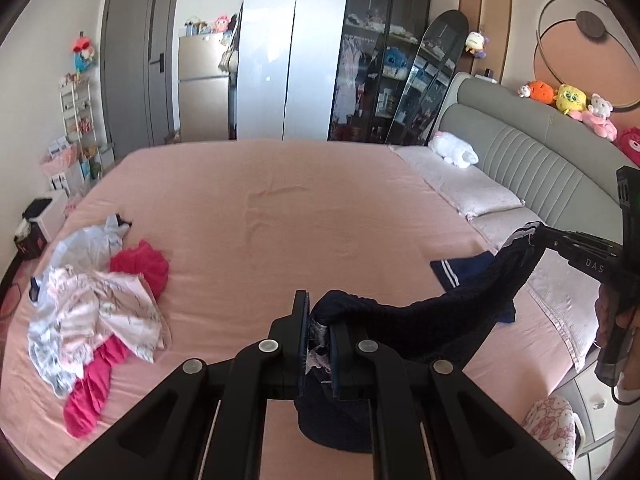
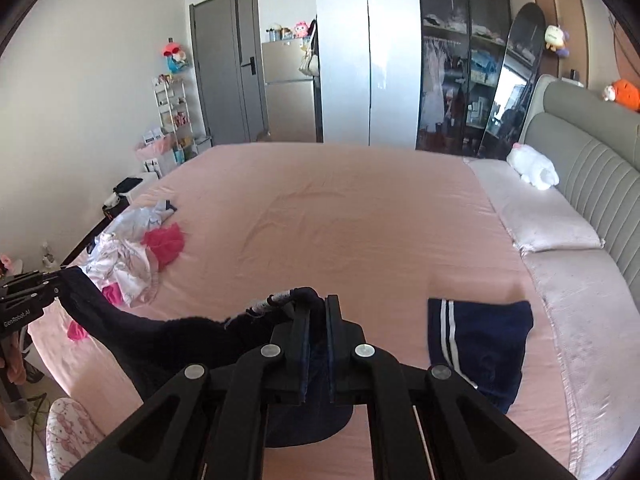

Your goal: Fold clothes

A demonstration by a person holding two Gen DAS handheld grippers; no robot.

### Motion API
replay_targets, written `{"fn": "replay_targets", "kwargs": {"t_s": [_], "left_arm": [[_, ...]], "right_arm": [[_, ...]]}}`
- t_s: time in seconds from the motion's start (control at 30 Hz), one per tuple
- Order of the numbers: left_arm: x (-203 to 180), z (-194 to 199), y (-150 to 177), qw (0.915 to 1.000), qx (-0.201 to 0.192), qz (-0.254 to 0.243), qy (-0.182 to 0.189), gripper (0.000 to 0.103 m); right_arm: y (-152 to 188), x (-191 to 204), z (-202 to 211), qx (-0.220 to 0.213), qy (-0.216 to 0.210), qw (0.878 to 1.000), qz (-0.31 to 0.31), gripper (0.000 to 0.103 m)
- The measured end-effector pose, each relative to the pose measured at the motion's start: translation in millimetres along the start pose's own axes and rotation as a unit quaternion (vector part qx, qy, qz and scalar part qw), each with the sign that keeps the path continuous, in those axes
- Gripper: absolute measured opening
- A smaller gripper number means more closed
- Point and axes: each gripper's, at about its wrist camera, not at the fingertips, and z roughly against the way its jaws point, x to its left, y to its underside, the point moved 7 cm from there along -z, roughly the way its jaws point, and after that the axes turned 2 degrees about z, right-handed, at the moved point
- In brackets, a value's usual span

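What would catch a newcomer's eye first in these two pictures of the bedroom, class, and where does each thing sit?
First, the dark navy garment strung in the air between the left gripper and the right gripper, both shut on it above the near edge of the pink bed. Next, the heap of unfolded clothes at the bed's left side, and the folded navy shorts lying near the pillows.

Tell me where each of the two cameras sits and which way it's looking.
Left wrist: on the left gripper, facing across the pink bed toward the wardrobe; shows its own fingers shut on a dark navy garment, plus the right gripper and a hand.
Right wrist: on the right gripper, same heading; shows its fingers shut on the garment, the left gripper at left.
Shared: bed, clothes pile, folded striped navy shorts, white plush toy.
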Motion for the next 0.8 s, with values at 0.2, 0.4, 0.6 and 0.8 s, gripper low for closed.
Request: {"fn": "replay_targets", "kwargs": {"t_s": [0.2, 0.4, 0.6, 0.8], "left_arm": [[-9.8, 41.1, -4.5, 0.9982, -0.047, -0.038, -0.006, 0.008], [5.9, -35.0, 119.3, 0.9964, 0.068, -0.043, -0.027, 0.008], [20.7, -129.4, 242.8, 0.9716, 0.229, -0.048, -0.032, 0.008], [12.8, -128.2, 259.3, 0.9685, 0.240, -0.064, -0.001, 0.009]], "right_arm": [[-18.7, -6.2, 66.9, -0.091, -0.011, 0.995, -0.028, 0.005], [113.5, 8.2, 8.2, -0.035, 0.042, 0.997, -0.057, 0.005], [272.7, 14.8, -103.7, 0.133, 0.029, 0.984, -0.116, 0.005], [292.3, -11.3, -102.6, 0.153, 0.024, 0.972, -0.178, 0.005]]}}
